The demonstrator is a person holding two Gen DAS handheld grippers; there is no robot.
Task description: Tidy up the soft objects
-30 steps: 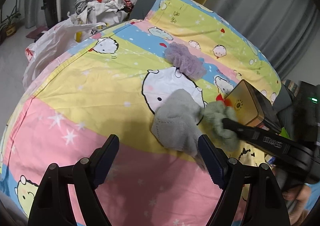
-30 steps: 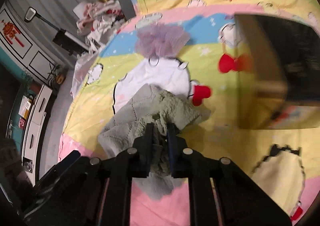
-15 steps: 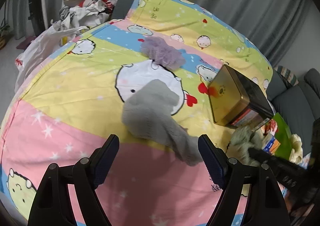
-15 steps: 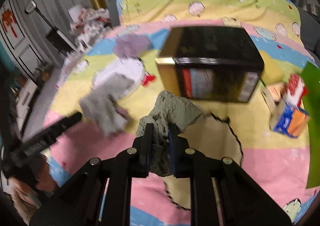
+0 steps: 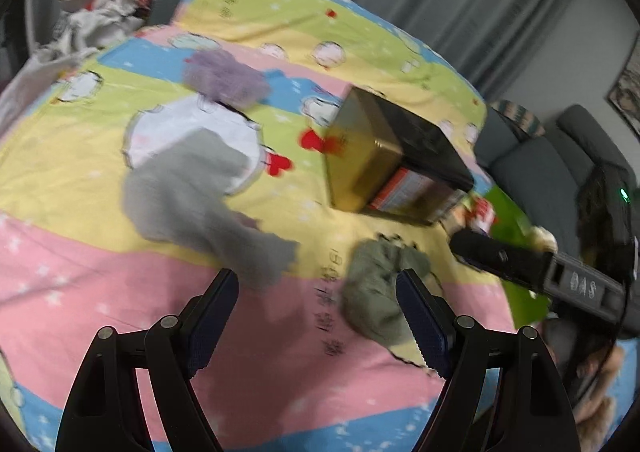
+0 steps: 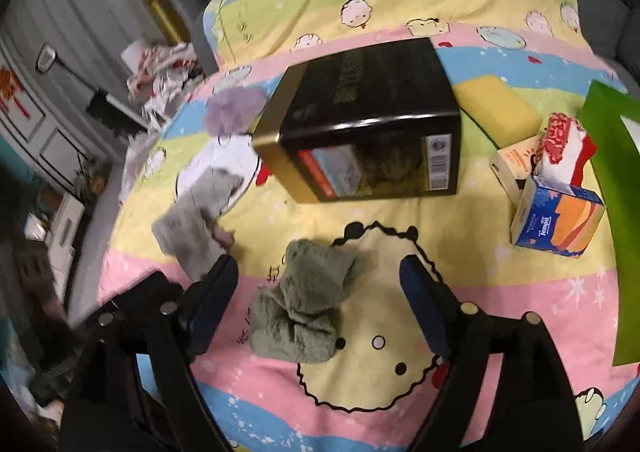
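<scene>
Green cloth (image 6: 304, 304) lies crumpled on the cartoon bedsheet (image 6: 520, 312), in front of the black-and-gold box (image 6: 360, 119). It's a bunched lump, long axis roughly from near-left to far-right in the right wrist view, no clear pointing end. Right gripper (image 6: 318, 284) angled down over it, jaws opening, now wide apart; cloth sits between the fingers but nearer the left one, pads not pressing it. Left gripper (image 5: 318, 316) also tilted down, fingers wide, nothing held; green cloth (image 5: 380, 292) is partly behind its right finger there. Grey cloth (image 5: 192, 195) lies flat on the sheet left of the box, stretched from far-left to near-right; blurred, texture unclear. Purple fluffy thing (image 5: 226, 77) sits further back, blurred. Yellow sponge (image 6: 496, 109) behind the box's right side, part hidden. Tissue packs (image 6: 556, 219) to the right. Green sheet (image 6: 616, 179) cut off at right edge. The right gripper's body (image 5: 540, 272) shows in left view; the hand holding it is barely visible.
</scene>
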